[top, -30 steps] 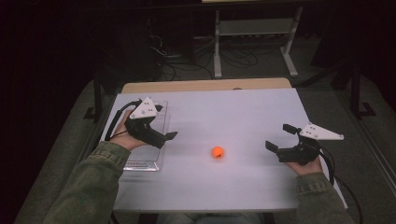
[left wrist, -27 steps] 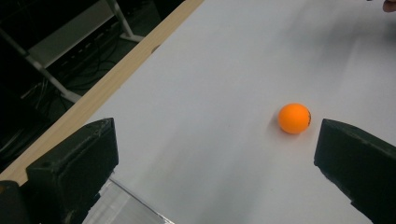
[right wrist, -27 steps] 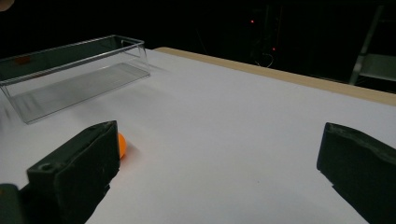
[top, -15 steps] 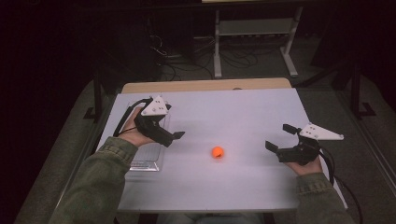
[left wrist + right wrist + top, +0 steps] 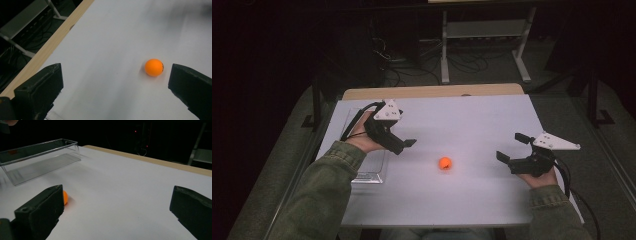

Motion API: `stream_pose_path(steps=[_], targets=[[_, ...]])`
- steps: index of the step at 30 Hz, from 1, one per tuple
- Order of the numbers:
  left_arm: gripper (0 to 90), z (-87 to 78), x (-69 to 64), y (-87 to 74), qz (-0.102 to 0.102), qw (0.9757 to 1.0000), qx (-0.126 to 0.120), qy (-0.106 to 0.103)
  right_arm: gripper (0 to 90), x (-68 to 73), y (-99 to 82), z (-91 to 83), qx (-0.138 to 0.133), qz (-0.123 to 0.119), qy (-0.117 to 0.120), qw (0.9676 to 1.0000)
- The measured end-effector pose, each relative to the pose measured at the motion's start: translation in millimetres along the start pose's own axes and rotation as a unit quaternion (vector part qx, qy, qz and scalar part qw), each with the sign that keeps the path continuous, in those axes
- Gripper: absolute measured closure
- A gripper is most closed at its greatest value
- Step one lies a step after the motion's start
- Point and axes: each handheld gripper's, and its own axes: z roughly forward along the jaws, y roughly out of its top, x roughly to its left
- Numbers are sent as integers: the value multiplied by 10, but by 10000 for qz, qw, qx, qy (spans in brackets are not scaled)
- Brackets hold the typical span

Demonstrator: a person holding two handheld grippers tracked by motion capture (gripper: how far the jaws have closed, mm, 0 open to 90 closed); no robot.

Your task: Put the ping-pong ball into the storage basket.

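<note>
A small orange ball (image 5: 444,163) lies on the white table (image 5: 472,117), a little nearer than its middle. My left gripper (image 5: 404,146) hovers to the left of the ball, jaws open and pointing at it, with nothing held. In the left gripper view the ball (image 5: 154,67) sits ahead, close to the right jaw, and the left gripper (image 5: 115,75) is wide open. My right gripper (image 5: 512,146) stands open to the right of the ball, also with nothing held. In the right gripper view the ball (image 5: 65,197) peeks out from behind the left jaw of the right gripper (image 5: 117,200).
A clear plastic tray (image 5: 370,172) with nothing in it lies at the table's left side, partly under the left forearm; the tray (image 5: 40,157) also shows in the right gripper view. A wooden strip (image 5: 432,91) runs along the far edge. Dark floor, cables and a shelf frame lie beyond.
My left gripper has moved to the right, off the tray and toward the ball. The right gripper and the ball have stayed where they were.
</note>
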Motion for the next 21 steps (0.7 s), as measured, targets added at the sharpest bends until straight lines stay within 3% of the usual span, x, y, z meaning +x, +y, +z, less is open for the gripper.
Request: stream_pose_path(steps=[21], targets=[[0,285,27,120,76,9993,294,-237,0,0,7,-13,-47,9,-24,10000]])
